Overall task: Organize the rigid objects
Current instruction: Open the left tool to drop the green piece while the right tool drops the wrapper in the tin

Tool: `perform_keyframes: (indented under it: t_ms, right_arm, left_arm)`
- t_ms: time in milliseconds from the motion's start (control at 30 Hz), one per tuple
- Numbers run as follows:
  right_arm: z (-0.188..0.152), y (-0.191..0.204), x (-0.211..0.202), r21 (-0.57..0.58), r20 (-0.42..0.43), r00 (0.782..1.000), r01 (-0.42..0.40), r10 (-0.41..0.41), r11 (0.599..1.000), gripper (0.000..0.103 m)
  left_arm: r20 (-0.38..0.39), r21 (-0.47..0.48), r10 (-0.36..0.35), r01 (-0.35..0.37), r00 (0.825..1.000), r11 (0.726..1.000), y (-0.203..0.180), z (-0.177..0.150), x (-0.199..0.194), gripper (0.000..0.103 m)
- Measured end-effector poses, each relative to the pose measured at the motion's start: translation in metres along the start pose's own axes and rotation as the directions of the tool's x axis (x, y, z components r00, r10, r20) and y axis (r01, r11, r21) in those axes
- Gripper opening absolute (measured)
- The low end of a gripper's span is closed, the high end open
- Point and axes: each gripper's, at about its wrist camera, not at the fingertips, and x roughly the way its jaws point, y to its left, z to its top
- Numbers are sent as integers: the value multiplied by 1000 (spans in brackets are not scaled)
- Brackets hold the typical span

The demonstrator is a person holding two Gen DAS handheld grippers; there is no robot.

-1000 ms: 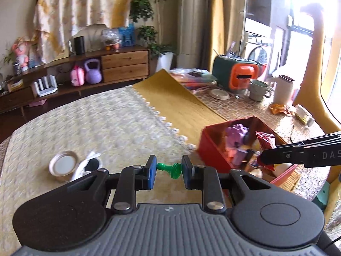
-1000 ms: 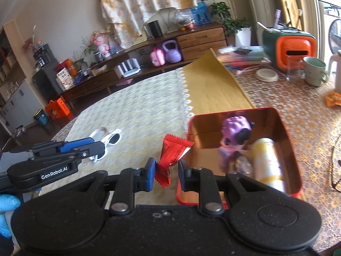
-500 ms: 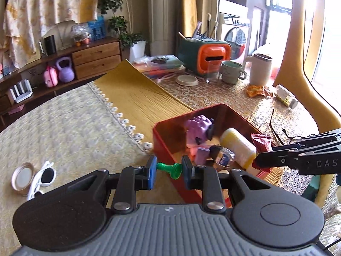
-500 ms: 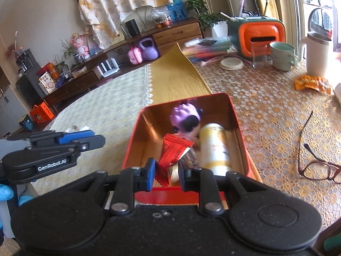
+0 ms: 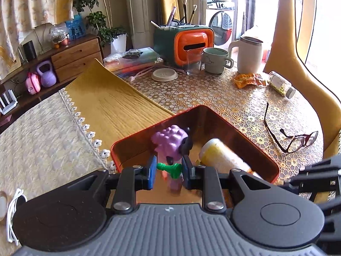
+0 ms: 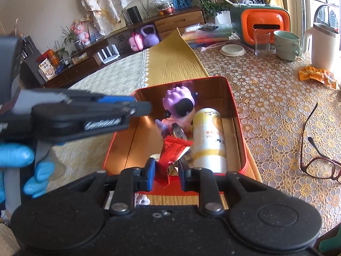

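The left gripper (image 5: pixel 168 171) pinches a small green chess piece (image 5: pixel 169 168) sideways between its blue pads, and it hangs over the near corner of the red tin box (image 5: pixel 245 138); in the right wrist view the same gripper (image 6: pixel 136 107) reaches in from the left side, over the left rim of the box, and a hand in a blue glove (image 6: pixel 19 157) carries it. The right gripper (image 6: pixel 166 173) is closed on a red snack packet (image 6: pixel 173 150), which stands up between the pads just above the near wall of the red tin box (image 6: pixel 232 98). Inside the box a purple toy figure (image 6: pixel 181 104) stands at the far end; a white and yellow bottle (image 6: pixel 210 140) lies on its side beside it, along the right wall; some smaller things lie between them, but I cannot tell what they are. The box sits on a yellow cloth (image 5: pixel 110 104), on the table; a pair of glasses (image 6: pixel 315 149) lies on the lace tablecloth (image 6: pixel 272 98) to the right of the box, well apart from it; farther back stand a green mug (image 5: pixel 215 60) and a white jug (image 5: pixel 249 54).
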Motion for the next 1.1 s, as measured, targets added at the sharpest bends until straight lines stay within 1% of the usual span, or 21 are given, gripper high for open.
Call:
perform_keyframes:
  t_ms: [67, 200, 533, 733, 867, 1100]
  right_arm:
    - [1, 0, 3, 0, -4, 1000, -3, 3, 1000, 22]
    - [1, -1, 9, -10, -11, 1000, -6, 6, 1000, 22]
    - [4, -4, 22, 8, -20, 1000, -10, 10, 1000, 22]
    - [5, -6, 25, 34, -23, 1000, -16, 17, 999, 23]
    - [5, -6, 26, 46, -26, 1000, -10, 11, 999, 26]
    - [5, -5, 25, 59, -23, 1000, -2, 4, 998, 28]
  left_arm:
    - [-16, -4, -16, 16, 1000, 1000, -3, 6, 9, 25]
    - [-40, 5, -16, 16, 999, 1000, -9, 12, 25, 25]
    - [-104, -43, -32, 27, 994, 999, -7, 11, 53, 25]
    - [-132, -65, -40, 32, 990, 997, -5, 9, 62, 25]
    - [-139, -63, -46, 37, 989, 997, -4, 6, 63, 25]
    - [-156, -90, -57, 44, 986, 995, 2, 2, 63, 25]
